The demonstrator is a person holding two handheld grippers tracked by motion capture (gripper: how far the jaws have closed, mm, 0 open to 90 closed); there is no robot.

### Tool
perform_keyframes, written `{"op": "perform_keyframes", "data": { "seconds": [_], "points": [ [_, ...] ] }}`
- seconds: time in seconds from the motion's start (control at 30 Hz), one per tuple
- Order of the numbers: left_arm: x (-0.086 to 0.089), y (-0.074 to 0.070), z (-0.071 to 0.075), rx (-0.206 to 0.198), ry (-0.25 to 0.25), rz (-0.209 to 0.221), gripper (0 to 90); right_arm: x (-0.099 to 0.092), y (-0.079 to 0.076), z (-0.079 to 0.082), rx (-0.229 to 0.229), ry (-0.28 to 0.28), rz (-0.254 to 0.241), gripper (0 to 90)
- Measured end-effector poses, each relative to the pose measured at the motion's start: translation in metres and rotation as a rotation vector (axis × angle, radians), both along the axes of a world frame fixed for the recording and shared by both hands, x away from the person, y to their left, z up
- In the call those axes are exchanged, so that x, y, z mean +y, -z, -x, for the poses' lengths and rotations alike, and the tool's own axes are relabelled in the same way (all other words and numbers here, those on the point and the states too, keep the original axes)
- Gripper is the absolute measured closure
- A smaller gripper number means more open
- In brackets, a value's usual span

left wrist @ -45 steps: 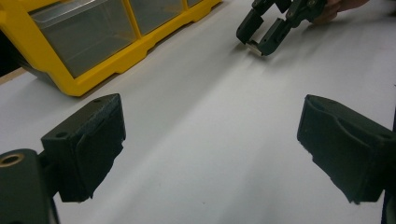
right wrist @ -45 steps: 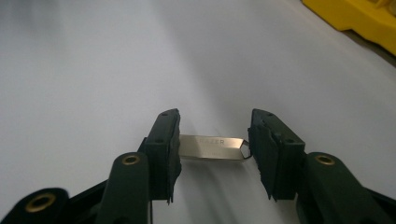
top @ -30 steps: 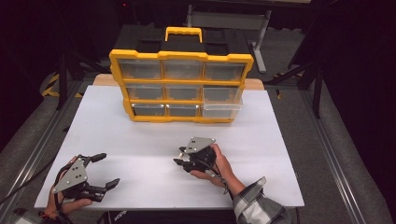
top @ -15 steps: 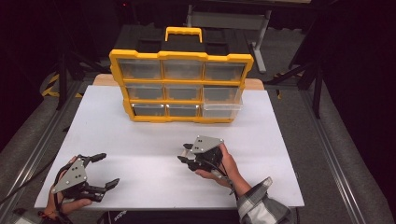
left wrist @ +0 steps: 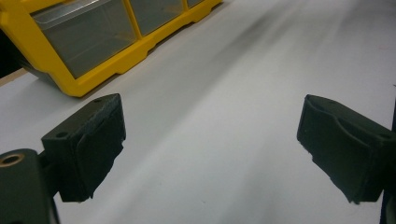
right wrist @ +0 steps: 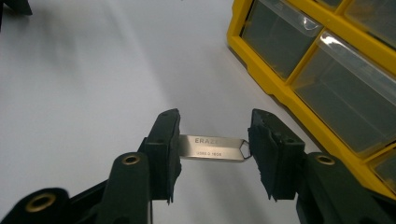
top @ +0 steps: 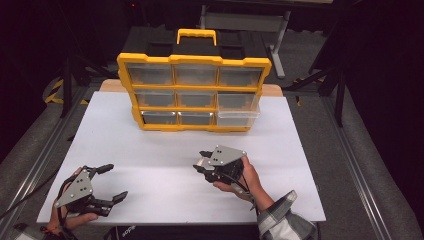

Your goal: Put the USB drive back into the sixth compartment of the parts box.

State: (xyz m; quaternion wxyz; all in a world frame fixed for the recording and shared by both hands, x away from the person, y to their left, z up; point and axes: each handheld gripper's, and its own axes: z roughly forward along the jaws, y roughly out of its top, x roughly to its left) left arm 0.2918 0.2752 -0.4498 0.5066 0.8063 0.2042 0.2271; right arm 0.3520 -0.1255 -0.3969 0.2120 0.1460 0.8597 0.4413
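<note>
One yellow box (top: 194, 93) on table (top: 165, 160). Box has nine clear drawers: three rows, three in each row. One drawer (top: 238, 118), bottom right, sticks out. One yellow handle (top: 196, 36) on top. Two grippers: left (top: 107, 182), right (top: 204, 161). One small metal piece (right wrist: 212, 148) between right gripper's jaws.

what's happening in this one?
A person works at a white table with a tool in each hand. The right tool grips a small flat metal piece end to end between its jaws, lifted off the table in front of a yellow drawer organizer whose bottom-right drawer is pulled out. The left tool sits open and empty near the table's front-left corner.
</note>
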Motion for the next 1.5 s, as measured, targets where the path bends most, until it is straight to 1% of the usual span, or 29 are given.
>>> {"op": "perform_keyframes", "data": {
  "seconds": [0.2, 0.4, 0.57, 0.63, 0.93, 1.13, 1.17, 1.27, 1.33, 1.43, 1.5],
  "points": [
    [0.0, 0.0, 0.0, -0.002, 0.0, -0.001, 8.9, -0.004, -0.006, 0.002, -0.019, 0.005, -0.013, 54.3],
    [0.0, 0.0, 0.0, -0.001, 0.002, -0.002, 8.9, -0.012, -0.015, 0.003, -0.046, 0.027, -0.032, 54.3],
    [0.001, 0.0, 0.0, -0.002, 0.001, 0.005, 8.9, -0.018, -0.021, 0.003, -0.065, 0.04, -0.04, 54.3],
    [0.001, 0.0, 0.0, -0.002, 0.002, 0.006, 8.9, -0.02, -0.024, 0.004, -0.082, 0.049, -0.037, 54.3],
    [0.001, 0.0, -0.001, 0.002, -0.002, 0.009, 8.9, -0.029, -0.036, 0.005, -0.117, 0.069, -0.055, 54.3],
    [0.001, 0.0, -0.001, 0.007, -0.001, 0.012, 8.9, -0.037, -0.045, 0.005, -0.141, 0.093, -0.071, 54.3],
    [0.001, 0.0, -0.001, 0.008, 0.0, 0.012, 8.9, -0.04, -0.049, 0.006, -0.153, 0.1, -0.078, 54.2],
    [0.001, 0.0, -0.001, 0.003, -0.003, 0.01, 8.9, -0.044, -0.055, 0.006, -0.169, 0.111, -0.084, 54.2],
    [0.001, 0.0, -0.001, 0.007, -0.003, 0.014, 8.9, -0.048, -0.059, 0.005, -0.173, 0.118, -0.095, 54.3],
    [0.001, 0.0, -0.002, 0.009, -0.002, 0.008, 8.9, -0.051, -0.062, 0.004, -0.181, 0.128, -0.095, 54.3],
    [0.0, 0.001, -0.002, 0.01, -0.002, 0.007, 8.9, -0.057, -0.068, 0.001, -0.186, 0.138, -0.105, 54.3]
  ]
}}
